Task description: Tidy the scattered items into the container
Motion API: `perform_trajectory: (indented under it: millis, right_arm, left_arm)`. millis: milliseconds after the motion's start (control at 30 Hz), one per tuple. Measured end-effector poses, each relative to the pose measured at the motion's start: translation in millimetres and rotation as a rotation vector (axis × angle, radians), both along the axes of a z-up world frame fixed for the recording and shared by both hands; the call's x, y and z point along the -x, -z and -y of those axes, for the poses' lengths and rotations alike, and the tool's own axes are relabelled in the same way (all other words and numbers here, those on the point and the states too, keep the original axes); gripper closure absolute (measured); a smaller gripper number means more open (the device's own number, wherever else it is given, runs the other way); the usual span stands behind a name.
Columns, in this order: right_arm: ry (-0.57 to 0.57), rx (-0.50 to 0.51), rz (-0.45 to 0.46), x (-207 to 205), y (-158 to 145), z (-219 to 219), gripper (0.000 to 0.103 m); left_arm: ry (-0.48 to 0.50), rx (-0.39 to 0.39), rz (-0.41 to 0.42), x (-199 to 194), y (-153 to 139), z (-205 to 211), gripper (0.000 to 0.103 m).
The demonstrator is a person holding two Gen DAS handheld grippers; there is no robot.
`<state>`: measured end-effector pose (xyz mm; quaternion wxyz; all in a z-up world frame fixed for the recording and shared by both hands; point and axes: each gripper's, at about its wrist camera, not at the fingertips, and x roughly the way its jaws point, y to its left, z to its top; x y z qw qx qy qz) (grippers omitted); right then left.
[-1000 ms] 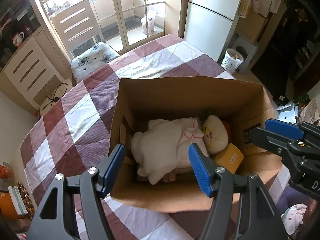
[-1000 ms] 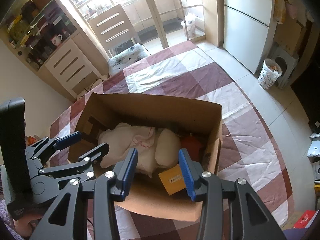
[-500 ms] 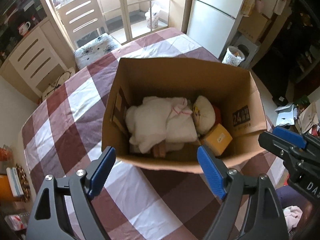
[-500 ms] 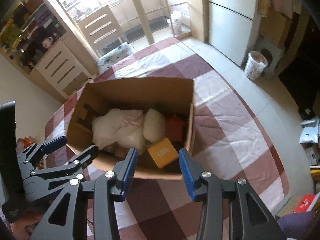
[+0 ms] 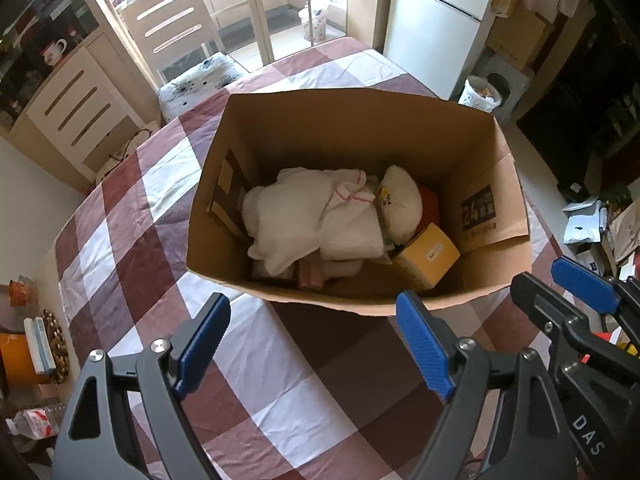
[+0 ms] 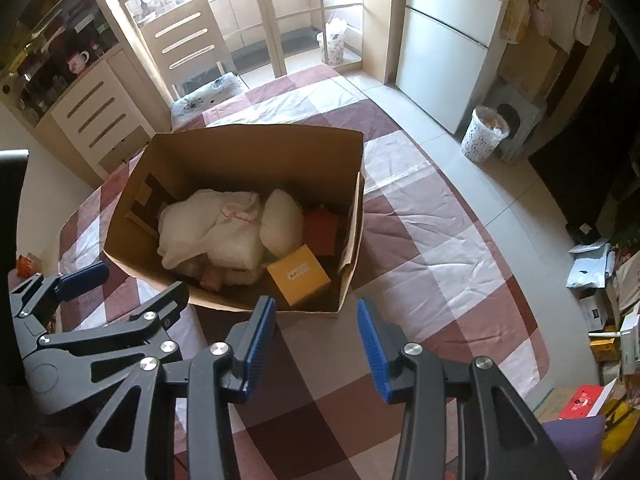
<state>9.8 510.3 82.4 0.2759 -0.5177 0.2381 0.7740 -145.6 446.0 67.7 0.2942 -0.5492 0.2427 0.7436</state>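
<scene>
An open cardboard box [image 5: 320, 128] [image 6: 240, 148] stands on the checked tablecloth [image 5: 132, 248]. Inside lie a white cloth [image 5: 316, 216] [image 6: 200, 224], a white plush toy [image 5: 404, 204] [image 6: 282, 220], a yellow carton [image 5: 428, 256] [image 6: 298, 274] and a red item [image 6: 322, 230]. My left gripper [image 5: 316, 340] is open and empty, above the table just in front of the box. My right gripper [image 6: 316, 340] is open and empty, in front of the box's right corner. Each gripper shows at the edge of the other's view.
A white chair [image 5: 176, 36] stands behind the table, a drawer cabinet [image 5: 76, 100] to the left, a fridge [image 5: 440, 12] and a bin [image 5: 480, 96] at the back right. Clutter lies on the floor at right [image 6: 592, 264].
Both grippers have pulled back and up from over the box to in front of it. The left gripper's jaws have opened wider. The box contents have not moved.
</scene>
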Motion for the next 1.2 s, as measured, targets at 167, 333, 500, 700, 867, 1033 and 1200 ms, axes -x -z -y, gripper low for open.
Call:
perform_trajectory:
  millis: [167, 333, 500, 700, 867, 1033, 1200]
  right_arm:
    - [-0.005, -0.010, 0.002, 5.0, -0.3, 1.4, 0.059]
    - [-0.008, -0.003, 0.007, 10.4, 1.1, 2.6, 0.059]
    - [-0.017, 0.020, 0.052, 21.3, 2.6, 3.1, 0.059]
    - [-0.022, 0.047, 0.110, 35.1, -0.4, 3.8, 0.059]
    - [-0.029, 0.037, 0.138, 41.5, -1.6, 5.2, 0.059]
    - [-0.022, 0.041, 0.134, 42.6, -2.7, 3.5, 0.059]
    - [-0.018, 0.047, 0.130, 43.8, -2.1, 2.1, 0.059]
  left_arm:
    - [-0.013, 0.012, -0.012, 2.6, -0.1, 3.0, 0.017]
    - [-0.023, 0.035, -0.018, 6.8, 0.4, 5.0, 0.017]
    - [-0.029, 0.091, 0.010, 14.9, 2.4, 5.4, 0.017]
    - [0.001, 0.152, 0.009, 23.8, -1.5, 2.2, 0.017]
    - [0.013, 0.179, -0.007, 27.2, -3.6, 0.5, 0.017]
    - [0.002, 0.167, 0.008, 31.4, -2.7, 1.6, 0.017]
    - [0.001, 0.166, 0.007, 32.0, -2.6, 1.6, 0.017]
